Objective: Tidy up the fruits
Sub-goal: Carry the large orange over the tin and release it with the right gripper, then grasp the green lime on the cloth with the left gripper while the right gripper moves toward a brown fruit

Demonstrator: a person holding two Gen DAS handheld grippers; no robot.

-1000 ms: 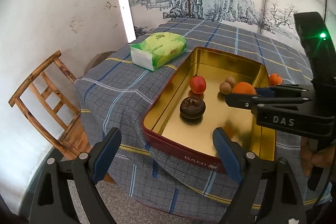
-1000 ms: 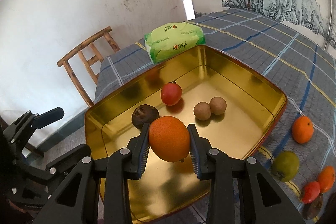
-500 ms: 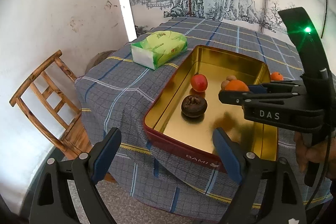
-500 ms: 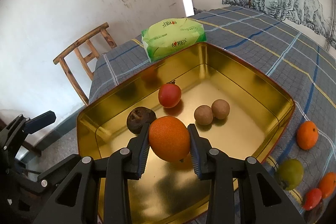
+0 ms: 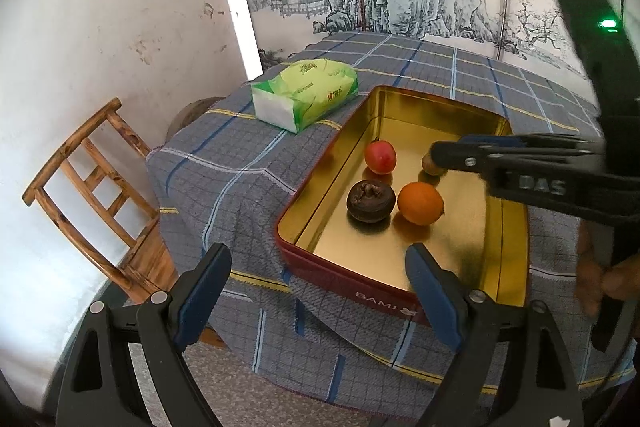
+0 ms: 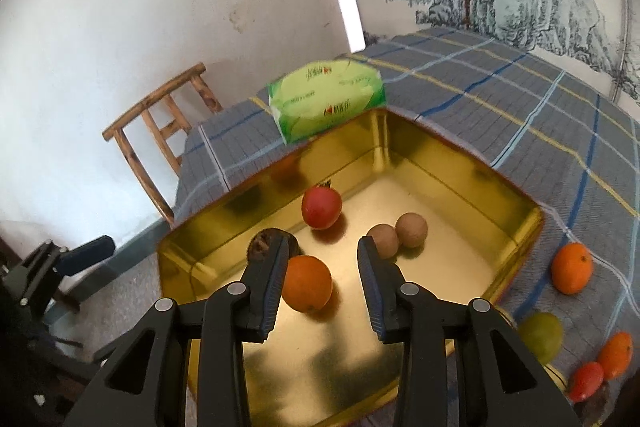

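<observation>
My right gripper (image 6: 322, 269) stands released, its jaws parted above the gold tin (image 6: 460, 163); the orange (image 6: 307, 283) lies on the tin's floor, free of the pads, just beside the dark brown fruit (image 6: 260, 245). The red fruit (image 6: 321, 207) and two tan fruits (image 6: 411, 229) sit deeper in the tin. My left gripper (image 5: 316, 301) hangs open and empty off the tin's near corner.

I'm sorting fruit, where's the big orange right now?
In the right wrist view the orange lies loose in the gold tin, beside the dark brown fruit.
</observation>
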